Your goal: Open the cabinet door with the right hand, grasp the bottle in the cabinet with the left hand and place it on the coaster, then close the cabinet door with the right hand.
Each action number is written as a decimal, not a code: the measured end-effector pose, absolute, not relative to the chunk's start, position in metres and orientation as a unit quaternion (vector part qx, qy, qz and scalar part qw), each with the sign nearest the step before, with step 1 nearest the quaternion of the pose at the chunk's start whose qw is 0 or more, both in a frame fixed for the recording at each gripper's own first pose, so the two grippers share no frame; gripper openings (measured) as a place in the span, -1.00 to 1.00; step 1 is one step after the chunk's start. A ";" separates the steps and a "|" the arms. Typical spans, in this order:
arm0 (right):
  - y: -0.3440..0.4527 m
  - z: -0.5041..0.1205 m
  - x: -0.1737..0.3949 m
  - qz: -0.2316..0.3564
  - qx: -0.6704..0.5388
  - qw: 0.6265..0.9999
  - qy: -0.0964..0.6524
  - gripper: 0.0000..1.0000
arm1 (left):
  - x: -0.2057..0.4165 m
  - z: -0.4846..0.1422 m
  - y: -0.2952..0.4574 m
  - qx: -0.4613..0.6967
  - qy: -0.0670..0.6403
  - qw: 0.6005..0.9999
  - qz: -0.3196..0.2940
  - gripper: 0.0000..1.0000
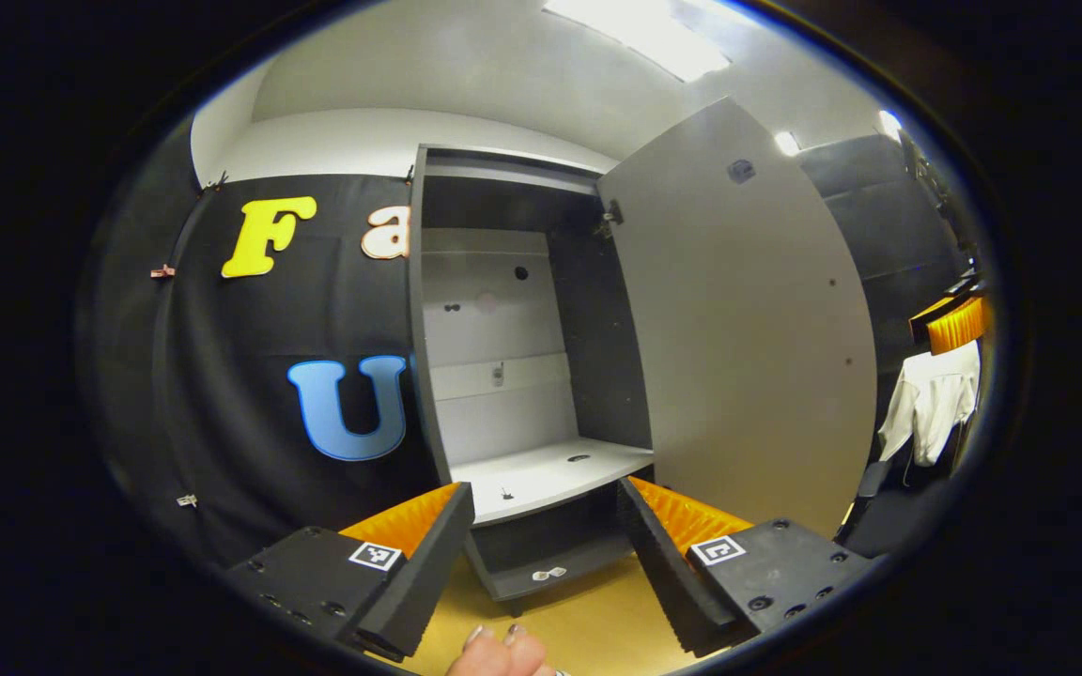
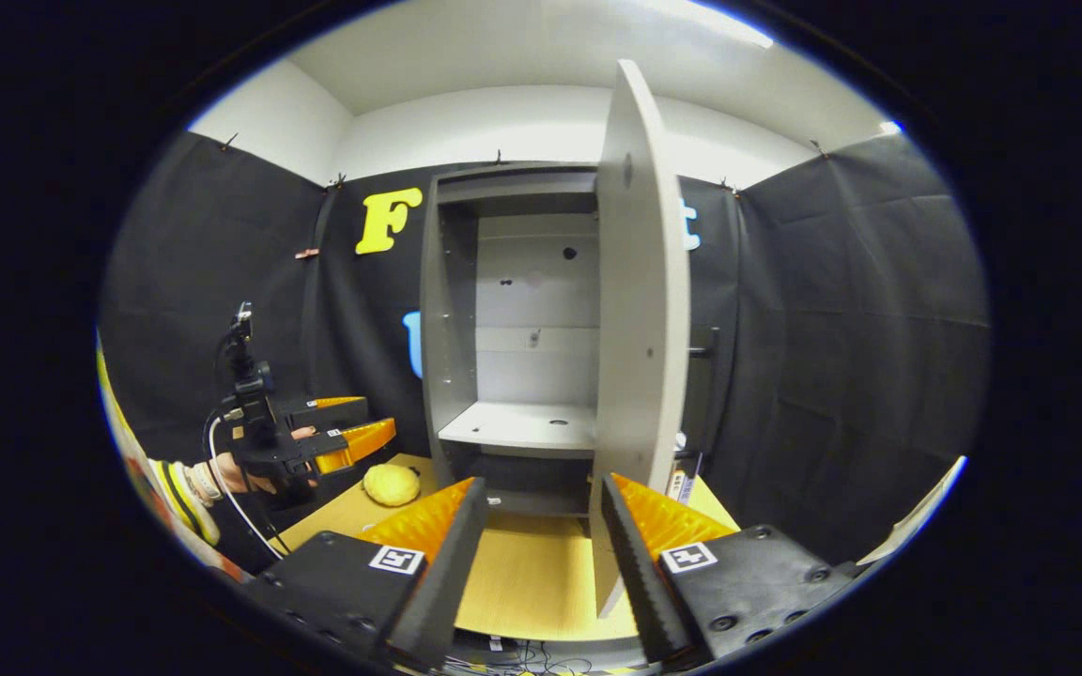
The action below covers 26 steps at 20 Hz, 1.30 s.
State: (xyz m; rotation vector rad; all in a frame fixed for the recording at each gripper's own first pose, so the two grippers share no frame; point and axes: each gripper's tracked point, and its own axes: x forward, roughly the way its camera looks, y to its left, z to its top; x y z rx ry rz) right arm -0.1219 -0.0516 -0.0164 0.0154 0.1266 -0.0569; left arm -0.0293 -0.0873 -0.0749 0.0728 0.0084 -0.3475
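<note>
Presently: cabinet (image 2: 522, 310) standing on the bench (image 2: 522, 573), straight ahead of both sets of jaws, cabinet door (image 2: 640, 310) swung fully open.

Left gripper view:
- Left gripper (image 1: 546, 526) held in front of the cabinet, jaws spread wide, nothing between them.
- Shelf (image 1: 550, 474) just beyond and above the jaw tips, bare apart from a small hole and a small dark mark.
- Open door to the right of the jaws, its inner face toward the camera.
- Fingertips of a hand (image 1: 503, 652) at the lower edge, below the jaws.
- White garment (image 1: 931, 399) hanging far right, well apart from the cabinet.

Right gripper view:
- Right gripper (image 2: 536, 535) facing the door's edge; jaws wide, gripping nothing. Door edge passing down between the jaws, beyond their tips; contact cannot be confirmed.
- Door handle (image 2: 705, 352) on the far side of the door, right of the jaws.
- Left gripper visible at far left, held by a hand (image 2: 240, 474), jaws apart and empty.
- Yellow rounded object (image 2: 392, 484) on the bench, left of the jaws, near the cabinet base; identity as bottle or coaster cannot be determined.
</note>
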 end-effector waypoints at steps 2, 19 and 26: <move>-0.079 -0.010 -0.125 -0.059 -0.001 0.997 0.051 0.70 | -0.030 -0.075 -0.099 0.037 0.006 0.982 -0.184 0.92; -0.184 -0.008 -0.065 0.095 0.076 0.992 0.041 0.90 | -0.038 -0.081 -0.142 -0.037 0.040 0.998 -0.042 0.92; -0.161 -0.014 -0.055 0.150 0.095 0.983 0.052 0.85 | -0.043 -0.073 -0.137 -0.014 0.028 0.999 -0.041 0.92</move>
